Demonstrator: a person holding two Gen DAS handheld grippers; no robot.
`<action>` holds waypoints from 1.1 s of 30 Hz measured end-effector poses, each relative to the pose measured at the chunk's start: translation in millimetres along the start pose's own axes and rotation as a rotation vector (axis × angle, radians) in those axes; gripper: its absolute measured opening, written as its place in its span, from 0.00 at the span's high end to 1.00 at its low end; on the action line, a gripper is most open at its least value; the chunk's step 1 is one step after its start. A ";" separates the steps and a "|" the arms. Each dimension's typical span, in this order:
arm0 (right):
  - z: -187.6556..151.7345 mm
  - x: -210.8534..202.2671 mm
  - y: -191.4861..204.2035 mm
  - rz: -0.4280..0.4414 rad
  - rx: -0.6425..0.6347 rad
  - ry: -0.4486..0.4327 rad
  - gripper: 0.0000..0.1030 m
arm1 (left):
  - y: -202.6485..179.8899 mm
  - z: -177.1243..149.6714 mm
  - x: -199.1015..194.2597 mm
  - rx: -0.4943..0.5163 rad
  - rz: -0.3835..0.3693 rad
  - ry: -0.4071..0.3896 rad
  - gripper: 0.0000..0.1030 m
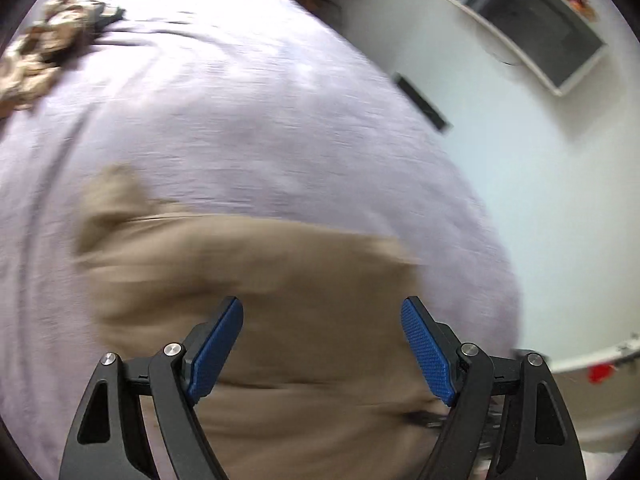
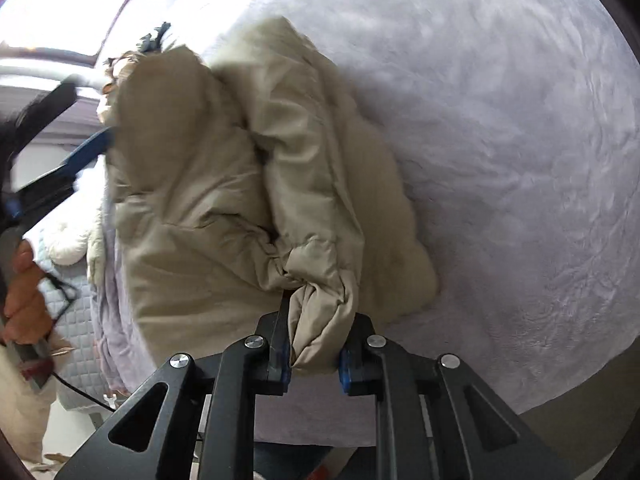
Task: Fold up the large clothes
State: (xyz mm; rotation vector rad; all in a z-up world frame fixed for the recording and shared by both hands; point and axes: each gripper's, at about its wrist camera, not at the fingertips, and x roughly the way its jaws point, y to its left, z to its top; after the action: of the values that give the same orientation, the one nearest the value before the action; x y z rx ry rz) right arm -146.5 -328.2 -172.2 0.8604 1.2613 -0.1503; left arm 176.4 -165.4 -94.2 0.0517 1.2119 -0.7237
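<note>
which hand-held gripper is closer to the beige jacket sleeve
Right. The right hand-held gripper is clamped on the beige jacket sleeve; the left hand-held gripper is open above the jacket body.

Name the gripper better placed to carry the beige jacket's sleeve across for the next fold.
Right. The right gripper is already shut on the jacket sleeve; the left gripper hangs open above the fabric, gripping nothing.

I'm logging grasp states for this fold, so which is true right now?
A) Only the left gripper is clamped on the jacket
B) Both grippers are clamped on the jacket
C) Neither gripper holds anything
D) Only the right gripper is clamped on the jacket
D: the right gripper pinches a bunched sleeve of the beige jacket, while the left gripper is wide open above it.
</note>
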 end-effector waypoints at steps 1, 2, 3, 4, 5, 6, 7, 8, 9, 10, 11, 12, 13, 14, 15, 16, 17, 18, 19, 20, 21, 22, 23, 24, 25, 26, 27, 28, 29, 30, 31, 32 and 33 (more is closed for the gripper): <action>0.3 3.8 -4.8 0.004 0.010 0.007 0.82 | 14.3 -1.8 6.4 -0.029 0.036 0.013 0.21; 0.0 8.5 -12.3 0.013 0.026 0.014 0.82 | 23.6 -3.6 13.3 -0.051 0.046 0.023 0.21; -1.1 10.6 -17.3 0.022 0.042 0.019 0.82 | 31.1 -4.9 23.5 -0.067 0.040 0.030 0.21; -0.3 14.8 -21.0 0.029 0.053 0.026 0.82 | 33.8 -6.0 34.4 -0.067 0.045 0.030 0.21; 0.0 16.4 -22.3 0.034 0.057 0.029 0.82 | 32.3 -5.4 43.6 -0.060 0.058 0.033 0.21; 3.2 21.3 -22.7 0.039 0.055 0.031 0.82 | 29.9 -5.0 51.3 -0.050 0.066 0.039 0.21; 4.3 23.1 -22.4 0.039 0.048 0.032 0.82 | 26.1 -3.9 60.2 -0.038 0.071 0.043 0.21; 5.4 24.7 -21.5 0.030 0.039 0.034 0.82 | 20.8 -1.2 70.1 -0.029 0.074 0.045 0.21; 5.0 25.4 -21.2 0.023 0.034 0.034 0.82 | 15.5 1.9 82.3 -0.023 0.076 0.048 0.21; 6.3 26.6 -20.6 0.014 0.029 0.034 0.82 | 10.1 3.0 91.3 -0.011 0.079 0.051 0.21; 8.3 29.6 -13.4 0.011 0.030 0.034 0.82 | 5.4 4.8 97.7 0.002 0.083 0.054 0.21; 9.1 31.0 -13.5 0.011 0.034 0.035 0.82 | 1.1 5.8 100.2 0.009 0.092 0.057 0.21; 8.1 30.5 -12.2 0.018 0.043 0.039 0.82 | -0.7 6.7 104.1 0.014 0.102 0.062 0.21; 8.6 29.7 -13.7 0.029 0.056 0.048 0.81 | -0.5 6.6 106.3 0.013 0.105 0.065 0.21; 10.1 26.6 -13.6 0.046 0.067 0.062 0.81 | 2.1 4.9 106.6 0.011 0.105 0.066 0.21; 10.9 23.7 -13.8 0.053 0.063 0.069 0.76 | 3.5 4.7 106.6 0.007 0.102 0.067 0.21; 11.8 16.7 -10.6 0.047 0.044 0.072 0.73 | 5.1 5.0 107.3 0.001 0.099 0.068 0.21; 12.5 9.9 -7.8 0.039 0.025 0.066 0.72 | 6.5 5.3 107.7 -0.002 0.096 0.068 0.21; 12.9 1.2 -4.6 0.035 0.009 0.054 0.72 | 8.0 4.7 106.1 -0.006 0.094 0.068 0.21; 14.7 -13.8 -0.8 0.054 -0.005 0.025 0.72 | 8.5 4.8 106.1 -0.008 0.094 0.069 0.21; 17.0 -23.6 1.8 0.068 -0.008 0.001 0.72 | 8.5 5.0 106.6 -0.009 0.094 0.069 0.21; 19.7 -33.7 4.0 0.083 -0.011 -0.027 0.72 | 7.4 5.2 107.2 -0.007 0.095 0.069 0.21; 24.0 -47.9 9.2 0.110 -0.017 -0.067 0.72 | 6.8 5.3 107.7 -0.006 0.098 0.069 0.21; 26.6 -55.6 14.4 0.126 -0.022 -0.090 0.72 | 6.7 5.4 108.0 -0.007 0.101 0.069 0.21; 29.3 -61.7 20.6 0.134 -0.029 -0.110 0.72 | 7.5 5.2 107.0 -0.007 0.104 0.069 0.21; 35.7 -65.1 31.5 0.145 -0.047 -0.127 0.72 | 8.1 5.4 107.0 -0.008 0.107 0.070 0.21; 45.5 -62.3 39.7 0.152 -0.064 -0.131 0.72 | 9.0 5.6 106.4 -0.009 0.110 0.071 0.21; 53.0 -60.5 51.8 0.156 -0.082 -0.129 0.72 | 10.3 5.7 105.2 -0.010 0.113 0.072 0.21; 58.4 -51.5 65.9 0.153 -0.111 -0.117 0.72 | 10.9 6.0 104.2 -0.013 0.117 0.073 0.21; 61.4 -45.6 73.9 0.141 -0.131 -0.103 0.72 | 11.4 6.3 102.7 -0.017 0.120 0.073 0.21; 64.6 -35.0 84.9 0.115 -0.159 -0.079 0.72 | 12.3 6.4 100.3 -0.022 0.124 0.072 0.21; 67.8 -26.4 84.4 0.101 -0.178 -0.064 0.72 | 12.7 6.7 98.1 -0.028 0.127 0.072 0.21; 68.5 -15.5 91.1 0.082 -0.207 -0.044 0.72 | 12.9 7.0 95.3 -0.036 0.130 0.070 0.21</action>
State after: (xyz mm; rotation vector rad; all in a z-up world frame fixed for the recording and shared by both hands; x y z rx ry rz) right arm -49.7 -314.6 -111.5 0.7248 1.1756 0.0271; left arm 204.2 -203.9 -178.1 0.1263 1.2758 -0.5904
